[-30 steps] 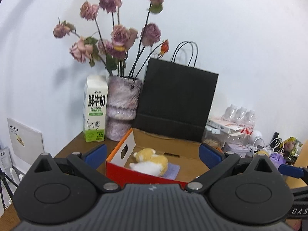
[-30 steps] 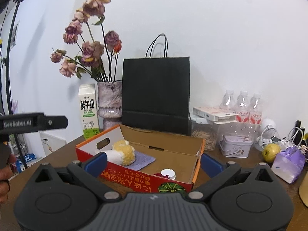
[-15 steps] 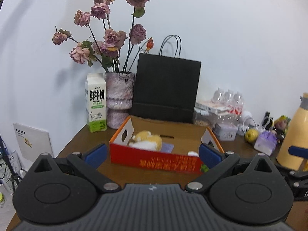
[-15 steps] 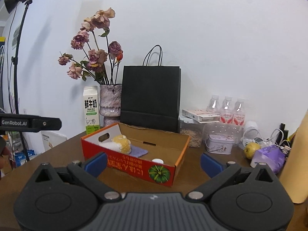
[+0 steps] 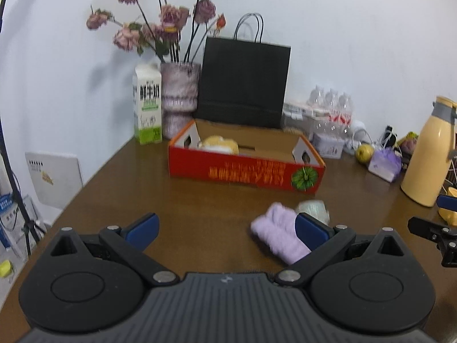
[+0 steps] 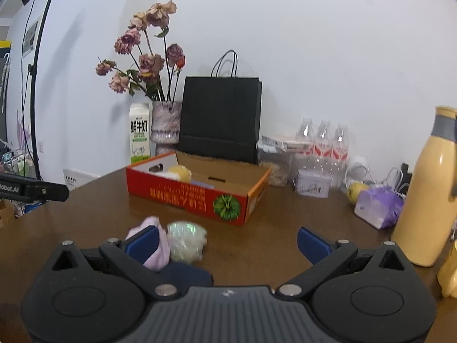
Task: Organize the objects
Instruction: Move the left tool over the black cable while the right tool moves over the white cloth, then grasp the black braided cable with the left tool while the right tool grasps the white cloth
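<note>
In the lower middle of the frame, both the left gripper and right gripper have fingers spread, holding nothing. A fluffy lilac cloth touches a pale crumpled bundle on the brown wooden table, before the red cardboard box.
</note>
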Demonstrator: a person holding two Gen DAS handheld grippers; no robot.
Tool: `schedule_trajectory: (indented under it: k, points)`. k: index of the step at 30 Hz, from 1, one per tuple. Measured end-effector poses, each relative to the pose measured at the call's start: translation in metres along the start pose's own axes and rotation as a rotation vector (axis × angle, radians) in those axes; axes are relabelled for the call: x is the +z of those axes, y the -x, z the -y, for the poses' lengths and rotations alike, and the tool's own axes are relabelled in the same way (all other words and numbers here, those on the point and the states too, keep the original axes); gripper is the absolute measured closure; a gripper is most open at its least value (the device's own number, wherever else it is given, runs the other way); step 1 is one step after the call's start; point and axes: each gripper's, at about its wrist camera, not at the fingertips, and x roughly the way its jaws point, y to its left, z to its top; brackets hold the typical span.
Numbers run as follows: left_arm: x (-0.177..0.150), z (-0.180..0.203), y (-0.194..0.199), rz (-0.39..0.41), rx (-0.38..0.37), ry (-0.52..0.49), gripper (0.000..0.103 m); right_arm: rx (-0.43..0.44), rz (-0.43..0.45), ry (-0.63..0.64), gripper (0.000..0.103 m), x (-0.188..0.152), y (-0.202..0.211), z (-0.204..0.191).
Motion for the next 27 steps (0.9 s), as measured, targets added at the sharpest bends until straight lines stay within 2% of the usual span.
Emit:
schedule_trajectory:
  k: [12,20,27]
  points:
    - [-0.05,0.009,0.015,-0.076,-0.018,-0.034,0.0,0.014,-0.084,-0.038,0.0,-0.052,0.018,0.012]
    - [-0.069,0.017,0.01,-0.145,-0.038,-0.051,0.0,0.015,-0.123,-0.085,0.0,-0.076,0.021,0.021]
    - [-0.081,0.02,0.0,-0.218,-0.026,-0.054,0.0,0.001,-0.139,-0.095,0.0,-0.09,0.023,0.029]
